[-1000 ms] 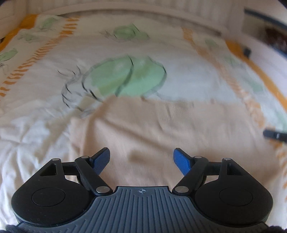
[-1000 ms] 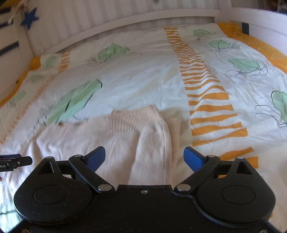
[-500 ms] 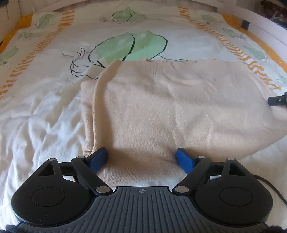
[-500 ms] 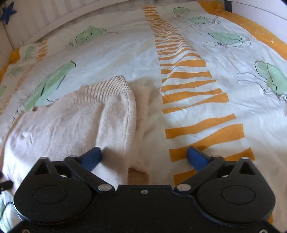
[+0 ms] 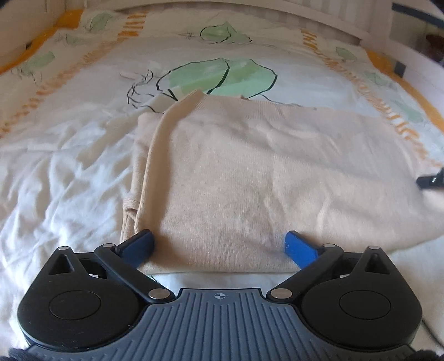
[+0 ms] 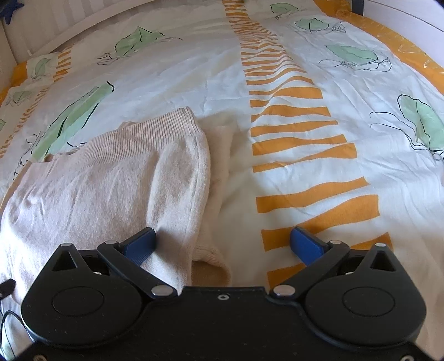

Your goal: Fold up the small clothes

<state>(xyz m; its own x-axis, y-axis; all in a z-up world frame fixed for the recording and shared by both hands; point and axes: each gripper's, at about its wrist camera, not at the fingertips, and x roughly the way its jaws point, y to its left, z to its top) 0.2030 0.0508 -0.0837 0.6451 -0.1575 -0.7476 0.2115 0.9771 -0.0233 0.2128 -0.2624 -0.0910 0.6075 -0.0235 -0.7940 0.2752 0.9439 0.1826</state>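
Note:
A beige knit sweater [image 5: 249, 172] lies folded on the bed, its near edge between the fingers of my left gripper [image 5: 219, 245], which is open and empty just above that edge. In the right wrist view the sweater [image 6: 111, 177] fills the left side, ribbed hem at the far end and a ribbed cuff [image 6: 208, 258] near the gripper. My right gripper [image 6: 223, 241] is open and empty, its left finger over the sweater's right fold, its right finger over the bed sheet. The right gripper's tip also shows at the right edge of the left wrist view [image 5: 430, 180].
The bed is covered by a white sheet [image 6: 305, 91] with green leaf prints and orange stripe bands, wrinkled around the sweater. A white slatted bed frame [image 5: 249, 5] runs along the far side. A black cable [image 6: 8, 316] lies at the lower left.
Both grippers have pulled back toward the near side and stayed open. The sweater's near edge has come into view between the left gripper's fingers.

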